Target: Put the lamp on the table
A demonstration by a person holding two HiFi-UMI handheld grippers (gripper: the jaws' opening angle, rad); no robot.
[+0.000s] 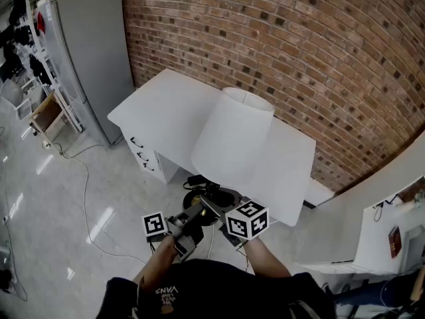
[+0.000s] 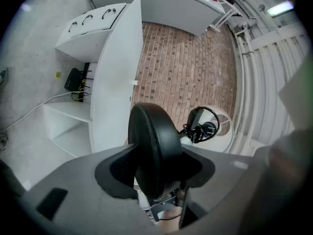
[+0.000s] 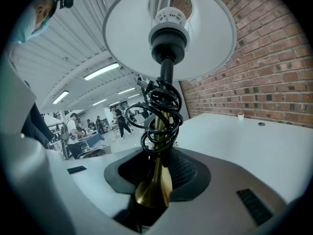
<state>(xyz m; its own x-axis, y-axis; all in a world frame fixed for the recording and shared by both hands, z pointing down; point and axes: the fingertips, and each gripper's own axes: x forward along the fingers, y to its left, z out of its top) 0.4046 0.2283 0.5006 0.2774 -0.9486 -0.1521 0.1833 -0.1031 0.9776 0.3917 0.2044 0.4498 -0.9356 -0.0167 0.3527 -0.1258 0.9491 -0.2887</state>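
Observation:
I carry a lamp with a white shade (image 1: 232, 135), tilted over the near edge of the white table (image 1: 149, 108). My left gripper (image 1: 188, 226) is shut on the lamp's round black base (image 2: 154, 151), which stands edge-on between its jaws. My right gripper (image 1: 222, 211) is shut on the brass stem (image 3: 155, 180) just above the base. A black cord (image 3: 159, 114) is coiled around the stem below the shade (image 3: 171, 33). The base (image 1: 214, 197) hangs above the floor, off the table.
A brick wall (image 1: 299, 45) runs behind the table. White drawers (image 1: 147, 157) sit under its left end, and a grey cabinet (image 1: 93, 52) stands to the left. A cable (image 1: 86, 178) trails on the floor. Another white surface (image 1: 392, 198) is at the right.

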